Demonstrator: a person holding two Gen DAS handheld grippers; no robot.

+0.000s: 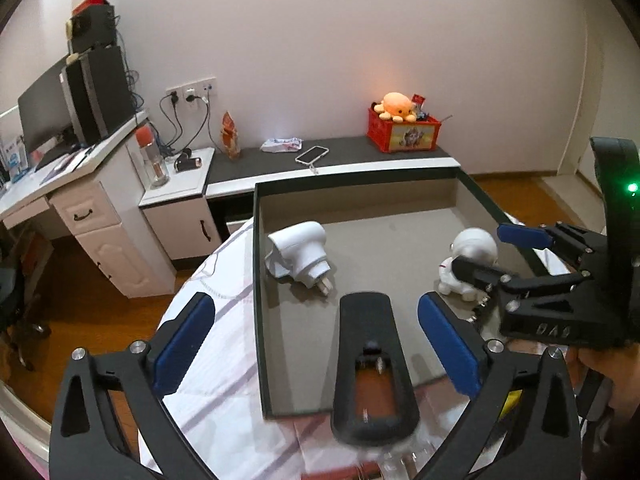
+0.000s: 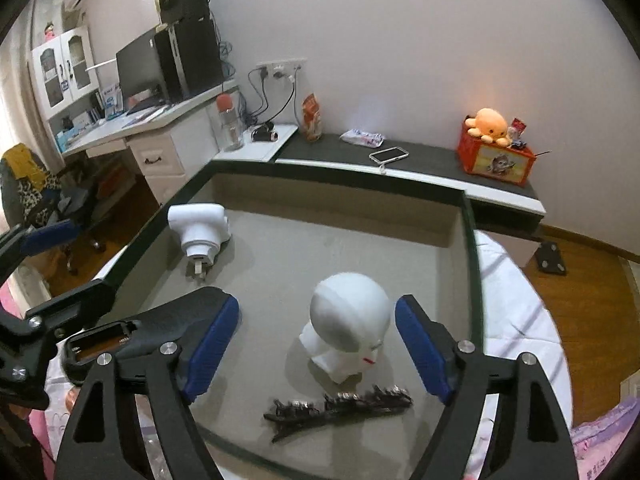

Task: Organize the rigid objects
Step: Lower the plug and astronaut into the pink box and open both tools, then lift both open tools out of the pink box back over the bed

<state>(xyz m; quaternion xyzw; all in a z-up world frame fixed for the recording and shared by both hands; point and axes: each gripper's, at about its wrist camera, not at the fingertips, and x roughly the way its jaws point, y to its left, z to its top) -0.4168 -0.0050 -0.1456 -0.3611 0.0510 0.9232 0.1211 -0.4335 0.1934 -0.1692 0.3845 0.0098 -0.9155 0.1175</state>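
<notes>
grippers over shallow grey cardboard box [image 2: 460, 216].
left gripper [image 1: 316, 340] released around black remote [image 1: 372, 368]; right gripper [image 2: 318, 346] released around white astronaut figurine [image 2: 348, 332].

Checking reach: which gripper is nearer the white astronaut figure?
Right. The right gripper has the astronaut figure between its open fingers; the left gripper sits to the figure's left, around the black remote.

I see a matt grey, felt-like floor in the box [image 2: 400, 248], with a glossy white plastic adapter [image 2: 198, 230] at ten o'clock. The astronaut figure [image 2: 348, 332] looks smooth and glossy, the black hair clip [image 2: 336, 408] at six o'clock shiny with metal studs
</notes>
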